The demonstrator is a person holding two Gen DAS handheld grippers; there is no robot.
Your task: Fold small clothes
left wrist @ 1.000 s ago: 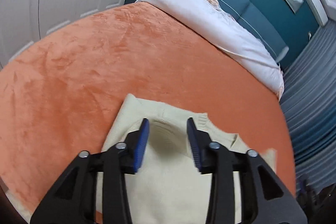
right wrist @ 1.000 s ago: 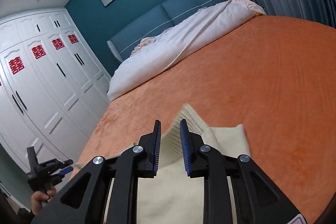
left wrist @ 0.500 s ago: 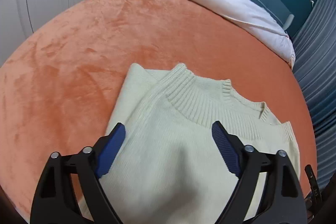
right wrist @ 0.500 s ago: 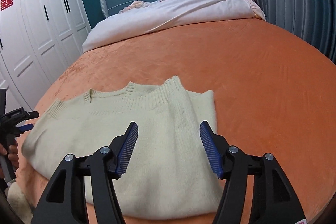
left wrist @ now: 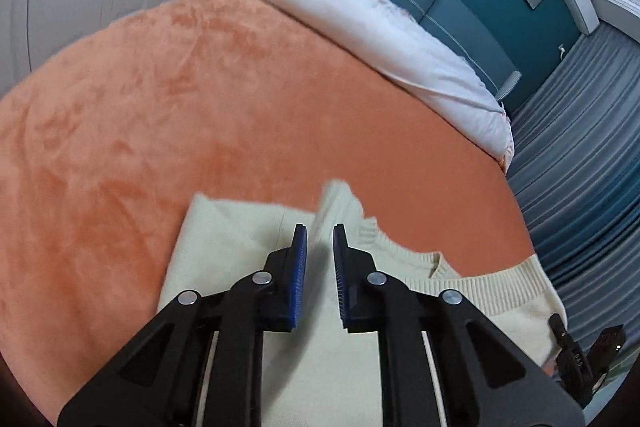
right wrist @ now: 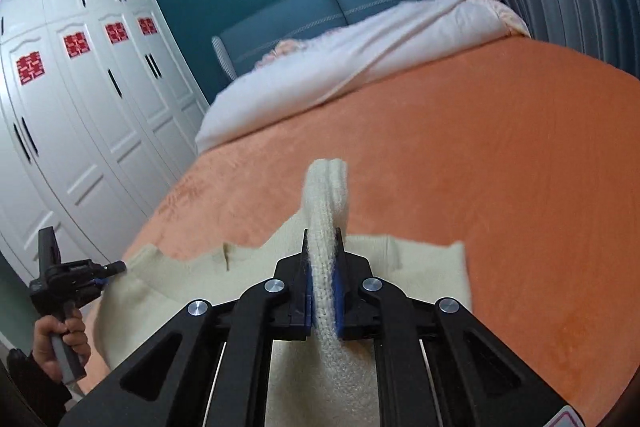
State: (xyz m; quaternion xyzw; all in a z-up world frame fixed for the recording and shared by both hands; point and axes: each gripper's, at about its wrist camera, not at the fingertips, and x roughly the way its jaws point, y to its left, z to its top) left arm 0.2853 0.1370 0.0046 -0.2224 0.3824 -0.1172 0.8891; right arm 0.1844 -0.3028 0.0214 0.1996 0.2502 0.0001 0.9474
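A cream knit sweater lies on the orange bed cover near the front edge. My left gripper is shut on a ribbed fold of the sweater that sticks up between its blue pads. My right gripper is shut on a thick ribbed fold of the same sweater, which rises past its tips. In the right wrist view my left gripper shows at the far left, at the sweater's left edge, held by a hand. The right gripper shows at the left wrist view's lower right edge.
The orange cover spreads wide beyond the sweater. A white duvet lies bunched at the blue headboard. White wardrobe doors stand to the left and grey curtains to the right of the bed.
Half a second ago both grippers were open above the flat sweater. Both have now dropped and shut on ribbed folds of it, which stand up between the pads.
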